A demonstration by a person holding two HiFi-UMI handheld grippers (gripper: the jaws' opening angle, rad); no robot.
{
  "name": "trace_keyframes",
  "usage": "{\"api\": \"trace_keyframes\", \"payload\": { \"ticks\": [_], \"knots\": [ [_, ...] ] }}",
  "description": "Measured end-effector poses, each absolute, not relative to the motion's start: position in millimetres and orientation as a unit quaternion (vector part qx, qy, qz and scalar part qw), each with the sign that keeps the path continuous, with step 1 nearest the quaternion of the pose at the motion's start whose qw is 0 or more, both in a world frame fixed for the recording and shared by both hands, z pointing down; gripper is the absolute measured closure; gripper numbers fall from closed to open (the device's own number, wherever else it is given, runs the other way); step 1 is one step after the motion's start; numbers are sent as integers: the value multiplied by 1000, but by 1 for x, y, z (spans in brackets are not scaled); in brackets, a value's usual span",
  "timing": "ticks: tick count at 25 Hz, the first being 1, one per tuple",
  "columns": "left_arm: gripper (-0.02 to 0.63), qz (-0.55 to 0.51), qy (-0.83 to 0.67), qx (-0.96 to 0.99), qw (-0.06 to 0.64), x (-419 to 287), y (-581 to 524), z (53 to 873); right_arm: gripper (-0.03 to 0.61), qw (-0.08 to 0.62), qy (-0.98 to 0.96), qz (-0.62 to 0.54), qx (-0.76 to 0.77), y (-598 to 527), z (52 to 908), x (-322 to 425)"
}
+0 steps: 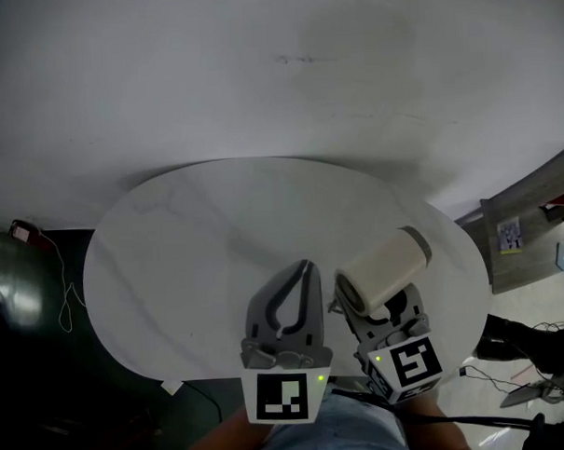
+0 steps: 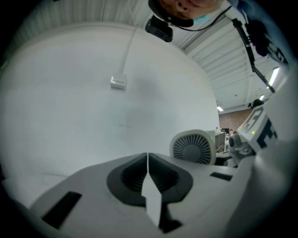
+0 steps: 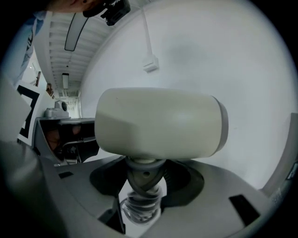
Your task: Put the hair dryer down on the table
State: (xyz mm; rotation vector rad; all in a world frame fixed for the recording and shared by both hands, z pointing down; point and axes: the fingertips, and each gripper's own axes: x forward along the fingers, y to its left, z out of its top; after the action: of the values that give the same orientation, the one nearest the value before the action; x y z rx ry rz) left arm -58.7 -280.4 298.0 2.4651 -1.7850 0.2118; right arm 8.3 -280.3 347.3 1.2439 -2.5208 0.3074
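A cream hair dryer is held over the near right part of the white oval table. My right gripper is shut on its folded grey handle, and the barrel lies across above the jaws. In the right gripper view the barrel fills the middle, and the handle and a coiled cord sit between the jaws of the right gripper. My left gripper is just left of it, shut and empty, its tips meeting. The left gripper view shows the dryer's round rear grille.
A dark floor with a cable and a small plug lies left of the table. Wooden furniture and loose cables stand at the right. A white cable with a small connector hangs before the white surface ahead.
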Motion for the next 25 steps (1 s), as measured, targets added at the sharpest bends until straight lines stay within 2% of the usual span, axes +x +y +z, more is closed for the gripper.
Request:
{"api": "trace_keyframes", "payload": {
  "ticks": [10, 25],
  "knots": [
    [601, 106, -579, 806, 71, -76, -315, 347, 357, 207, -869, 132, 430, -312, 404, -5],
    [601, 122, -594, 784, 132, -98, -349, 396, 357, 229, -870, 161, 406, -352, 439, -25]
  ]
}}
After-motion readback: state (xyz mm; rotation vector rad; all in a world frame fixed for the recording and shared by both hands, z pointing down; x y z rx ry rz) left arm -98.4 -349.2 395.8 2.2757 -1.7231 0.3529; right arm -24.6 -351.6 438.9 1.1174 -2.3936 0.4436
